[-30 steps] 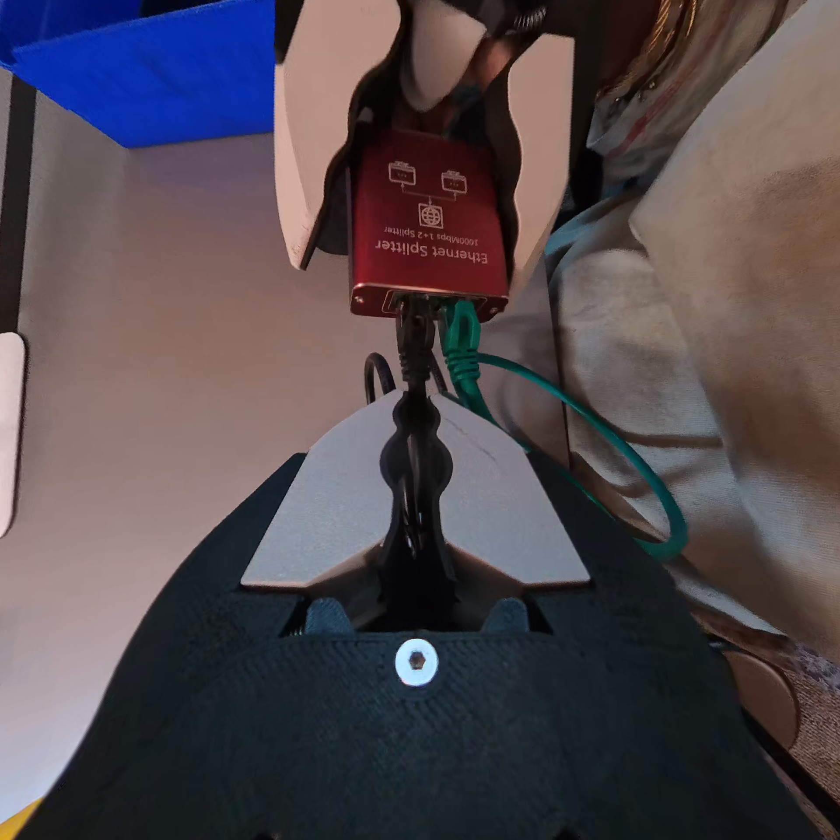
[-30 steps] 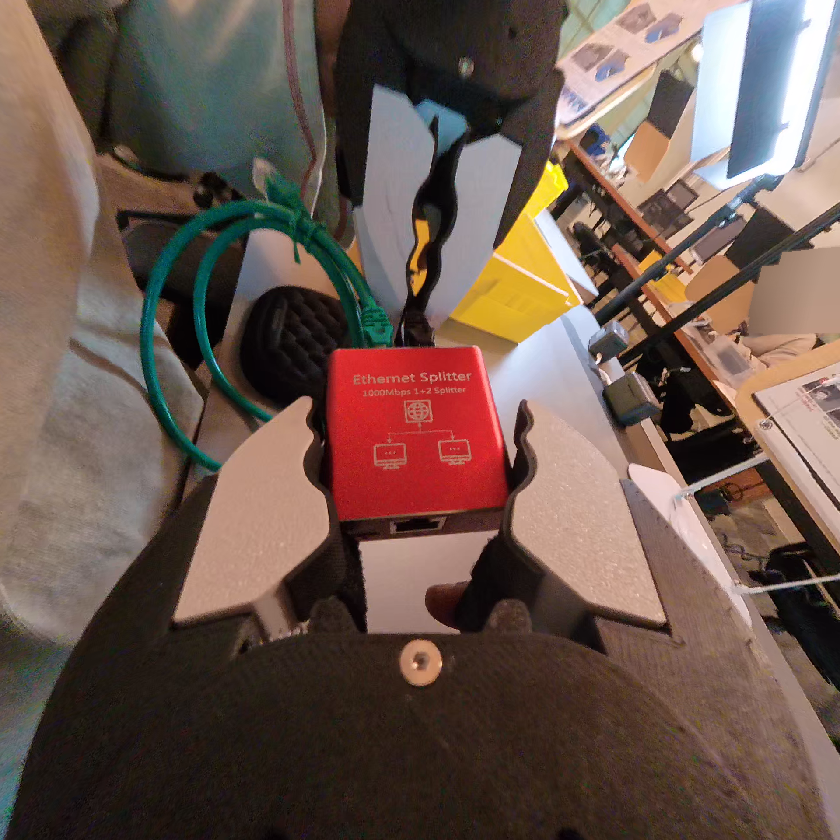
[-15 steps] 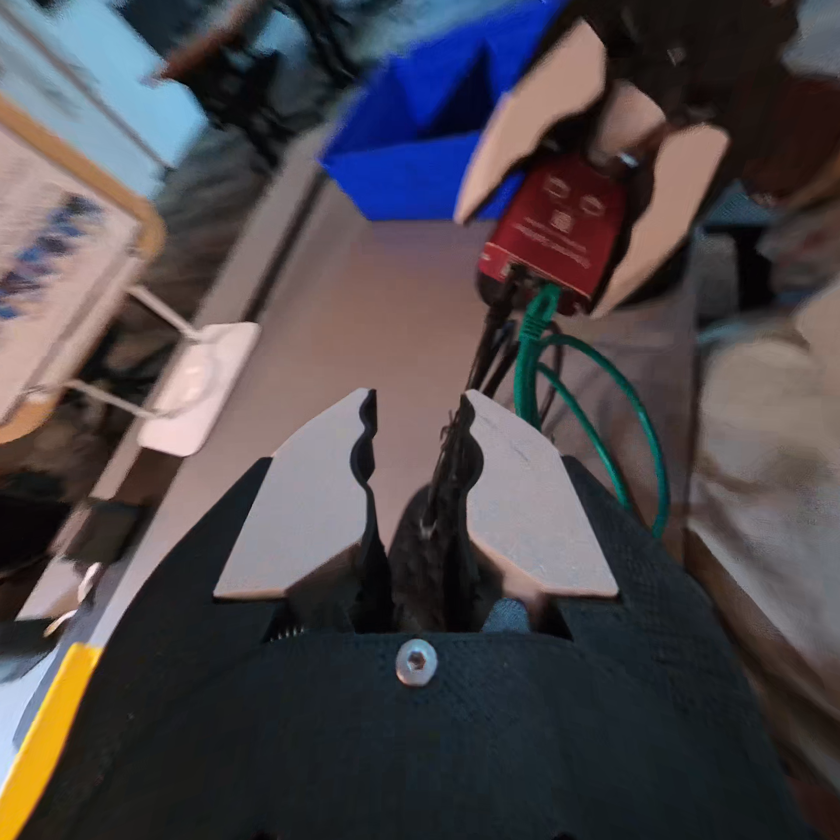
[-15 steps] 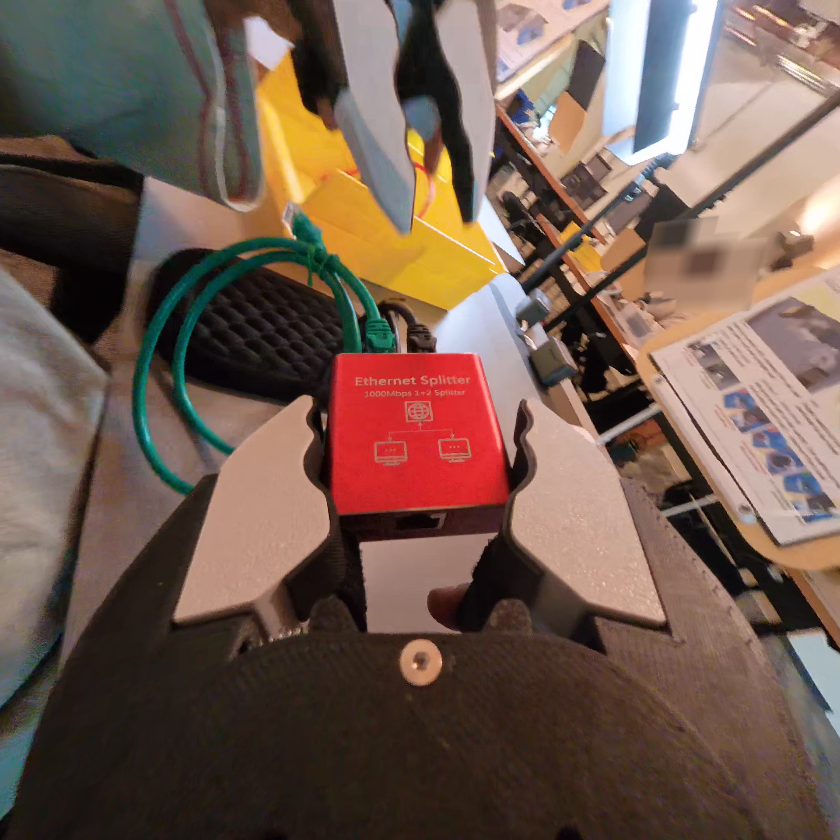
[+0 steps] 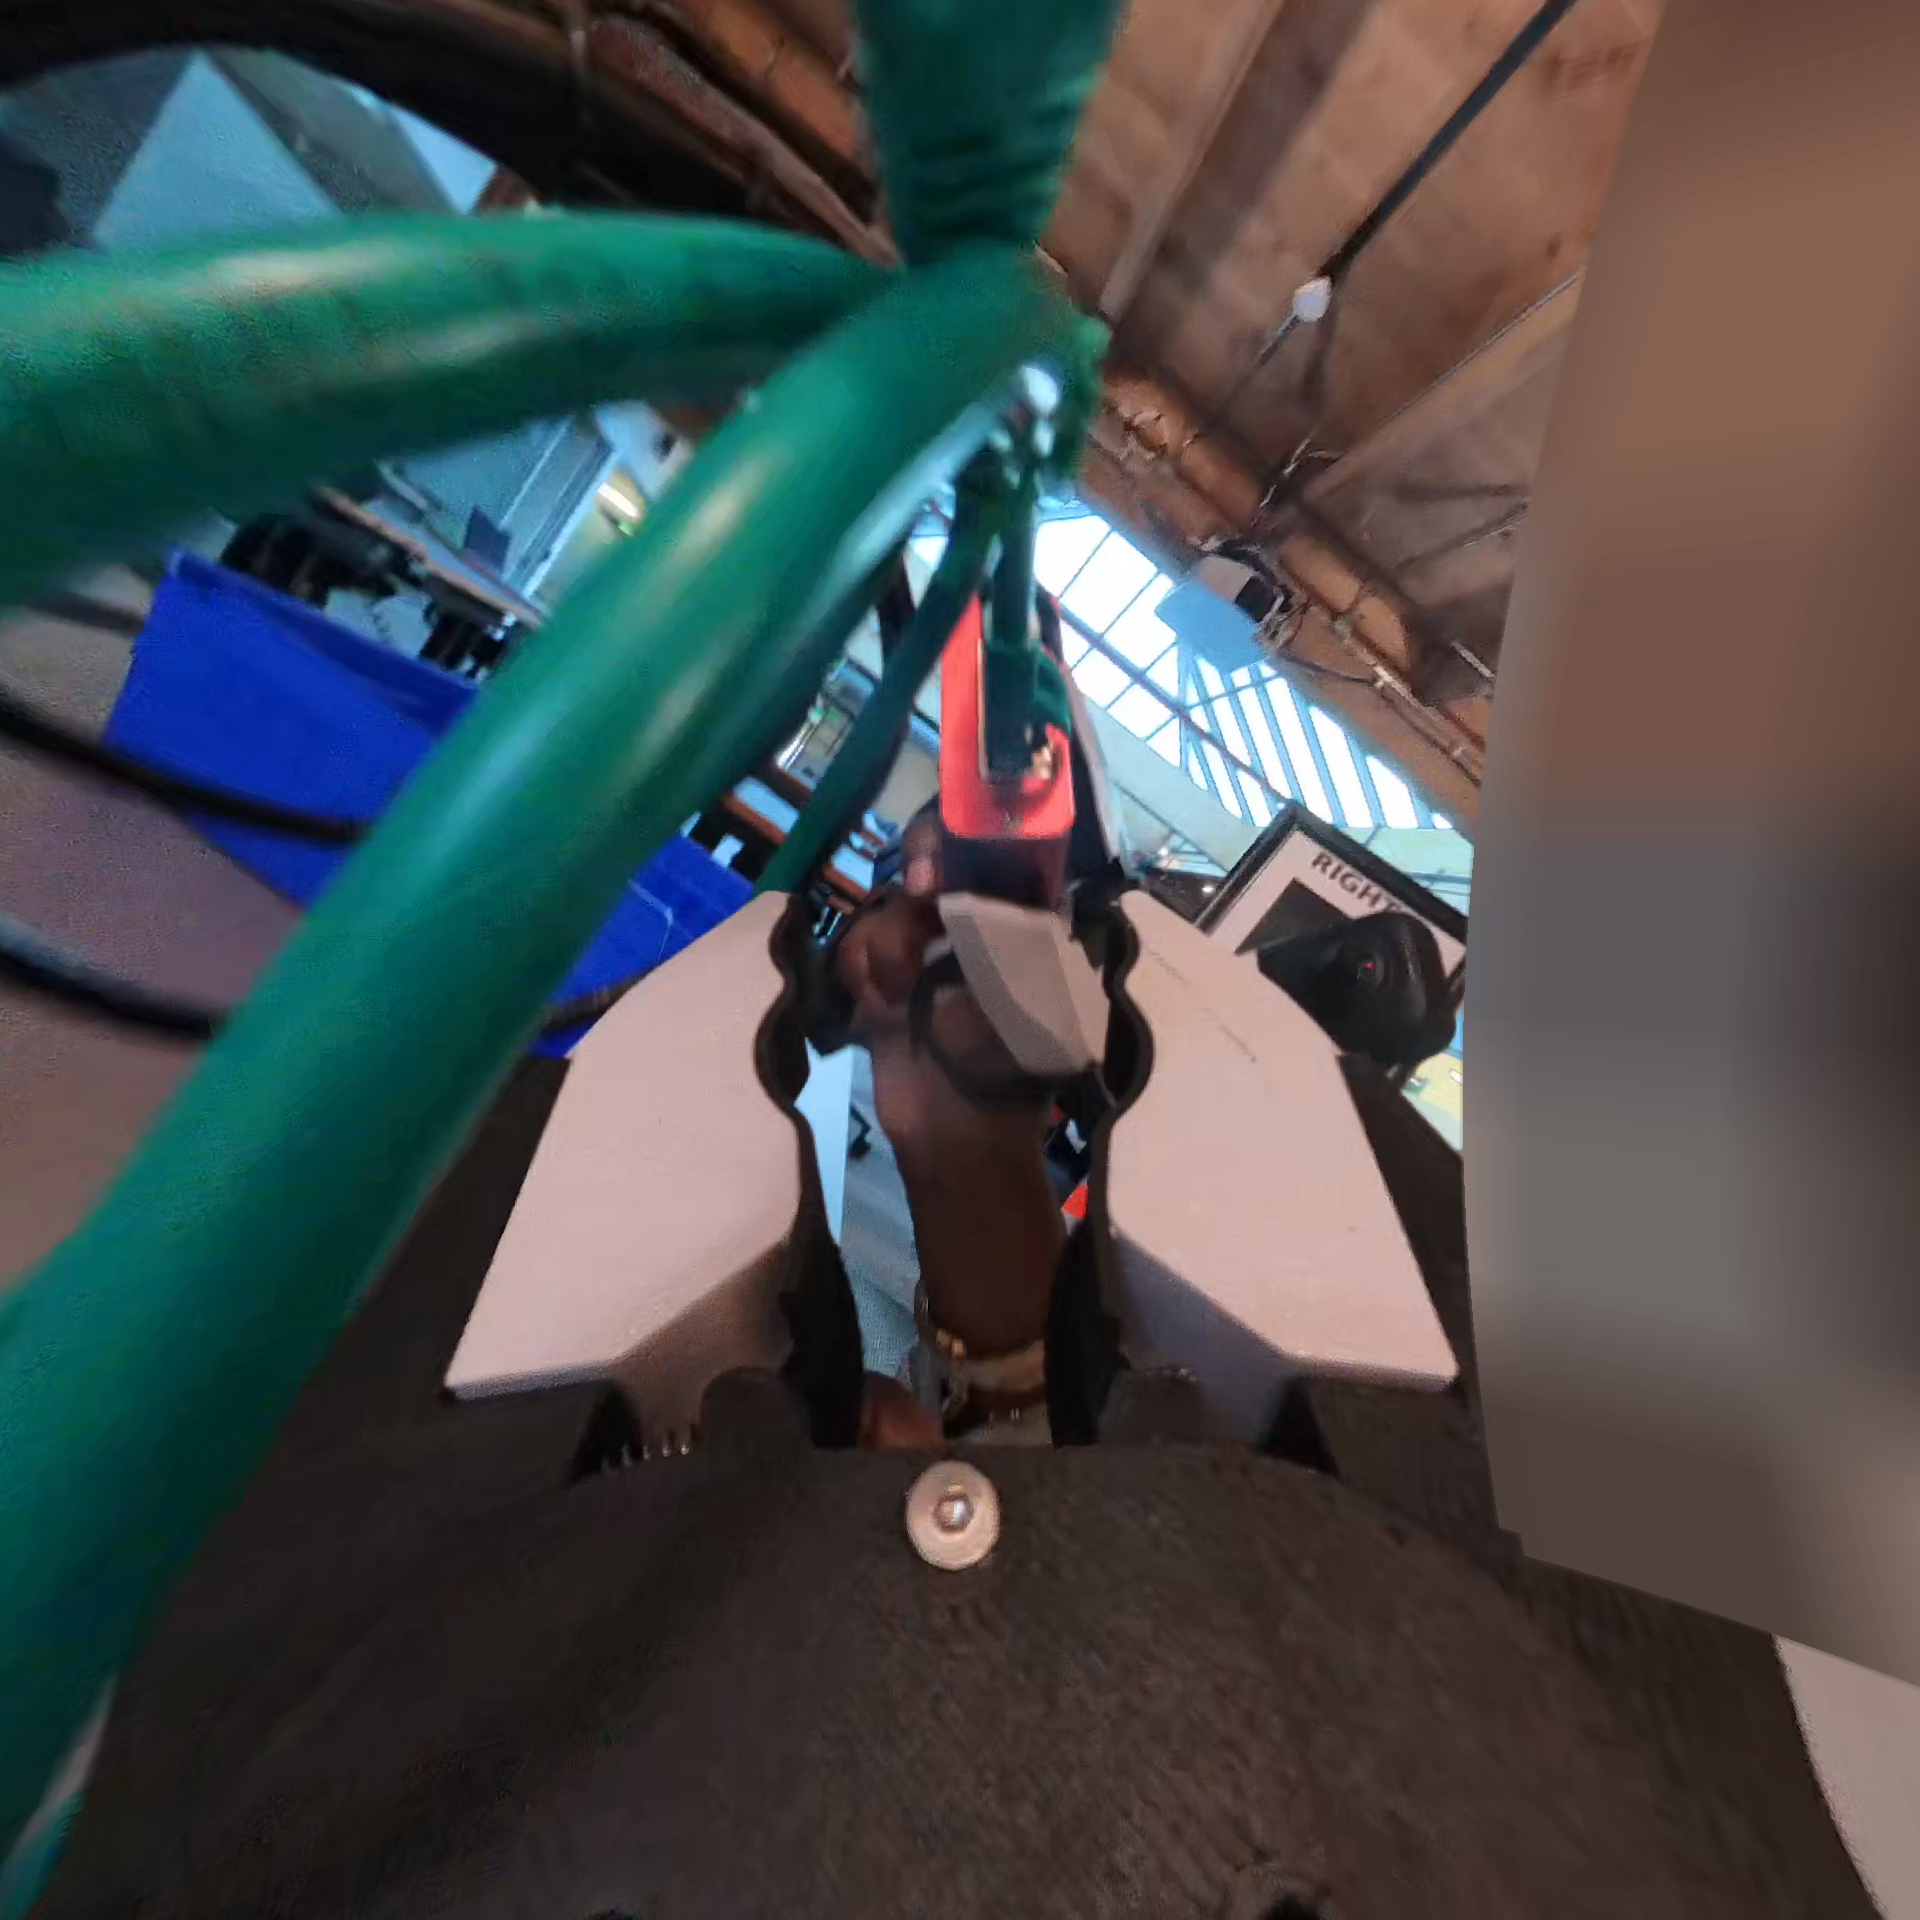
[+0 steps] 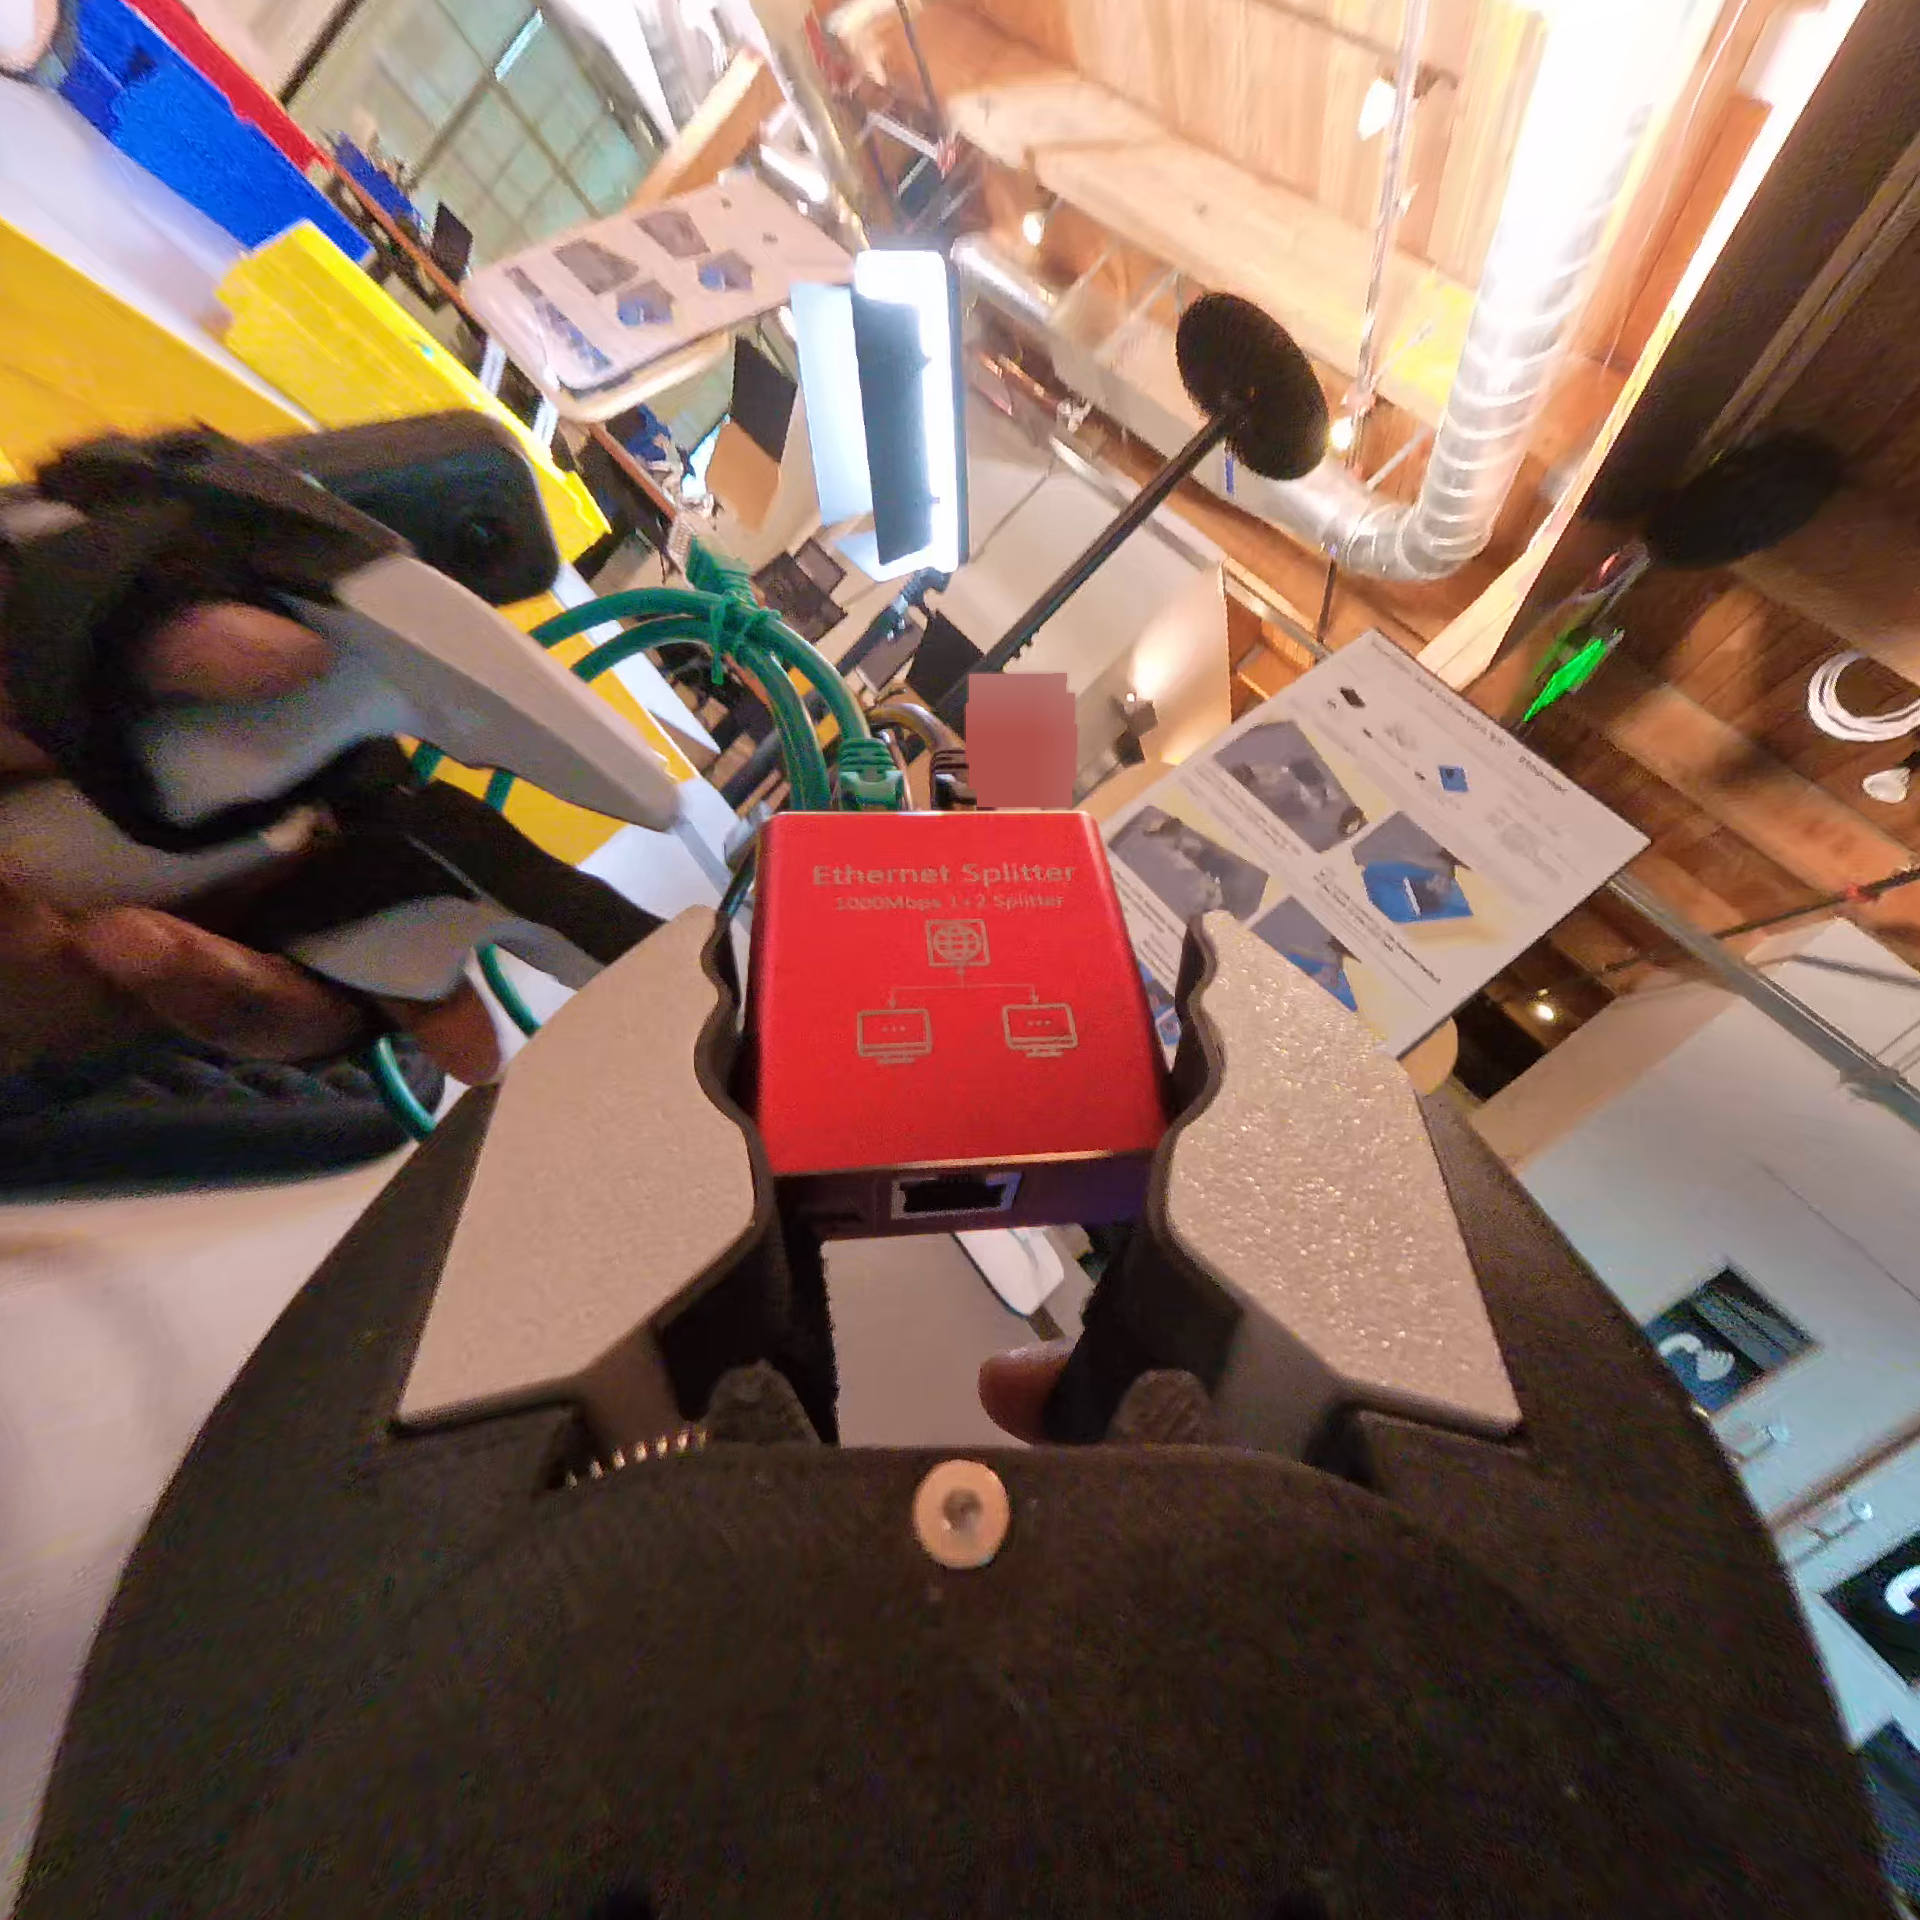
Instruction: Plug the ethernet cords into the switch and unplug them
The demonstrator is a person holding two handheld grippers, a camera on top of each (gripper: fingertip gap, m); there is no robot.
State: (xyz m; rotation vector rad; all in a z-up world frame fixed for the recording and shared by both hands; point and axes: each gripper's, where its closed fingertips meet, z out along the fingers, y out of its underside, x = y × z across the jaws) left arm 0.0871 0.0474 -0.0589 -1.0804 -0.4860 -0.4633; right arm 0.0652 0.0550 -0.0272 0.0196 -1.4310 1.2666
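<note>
Right wrist view: my right gripper jaws pinch the red switch, green cord plugged in; my left gripper jaws spread, empty; blue bins contents hidden.

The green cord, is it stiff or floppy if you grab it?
Probably floppy: the green cord hangs in tied loops. Likely springy too, since the loops hold round curves. Pulling it may tug the red box, because one end is plugged in.
</note>
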